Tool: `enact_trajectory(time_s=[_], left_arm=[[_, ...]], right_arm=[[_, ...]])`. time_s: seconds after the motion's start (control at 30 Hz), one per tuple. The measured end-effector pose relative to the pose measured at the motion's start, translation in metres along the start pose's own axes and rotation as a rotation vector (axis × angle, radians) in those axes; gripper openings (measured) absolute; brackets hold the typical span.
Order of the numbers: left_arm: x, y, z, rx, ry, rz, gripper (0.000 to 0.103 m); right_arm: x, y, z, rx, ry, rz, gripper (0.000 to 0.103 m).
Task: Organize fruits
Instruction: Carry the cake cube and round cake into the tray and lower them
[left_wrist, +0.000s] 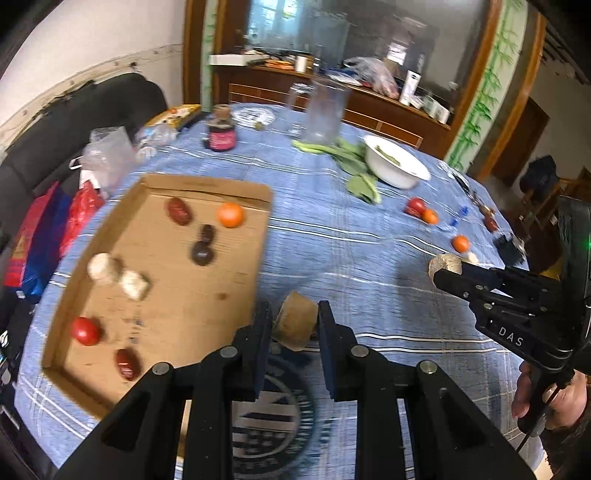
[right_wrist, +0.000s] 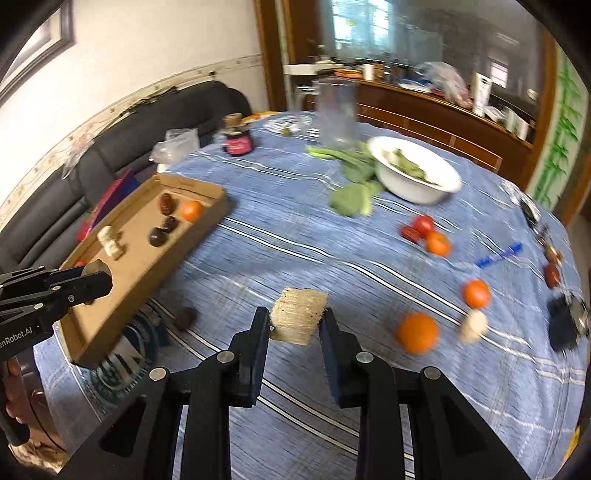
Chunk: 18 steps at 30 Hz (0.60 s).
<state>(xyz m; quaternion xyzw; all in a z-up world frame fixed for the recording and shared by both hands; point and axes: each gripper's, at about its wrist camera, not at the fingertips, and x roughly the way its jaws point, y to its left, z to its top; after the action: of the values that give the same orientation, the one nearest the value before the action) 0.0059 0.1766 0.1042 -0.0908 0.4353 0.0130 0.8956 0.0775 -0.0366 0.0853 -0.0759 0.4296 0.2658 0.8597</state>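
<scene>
On the blue striped tablecloth (right_wrist: 295, 236), a cardboard tray (left_wrist: 207, 295) holds fruit.

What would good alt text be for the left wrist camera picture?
The left gripper holds a tan, fibrous chunk above a blue striped tablecloth, beside a shallow cardboard tray of tomatoes, an orange and pale pieces. At right, the right gripper carries a similar chunk.

My left gripper (left_wrist: 294, 325) clamps tan chunk (left_wrist: 295, 324) beside cardboard tray (left_wrist: 207, 295); right gripper (left_wrist: 443, 271) grips similar piece (left_wrist: 445, 263).
</scene>
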Motion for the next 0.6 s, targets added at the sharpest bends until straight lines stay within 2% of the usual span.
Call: enact_trajectory(time_s=[0.33, 0.6], left_arm=[[-0.005, 0.067, -0.006, -0.09, 0.009, 0.084, 0.024], [0.005, 0.094, -0.019, -0.135, 0.042, 0.108, 0.024]], right_arm=[[0.028, 0.068, 0.038, -0.11, -0.002, 0.094, 0.029], [0.058, 0.115, 0.052, -0.181, 0.03, 0.165, 0.03]])
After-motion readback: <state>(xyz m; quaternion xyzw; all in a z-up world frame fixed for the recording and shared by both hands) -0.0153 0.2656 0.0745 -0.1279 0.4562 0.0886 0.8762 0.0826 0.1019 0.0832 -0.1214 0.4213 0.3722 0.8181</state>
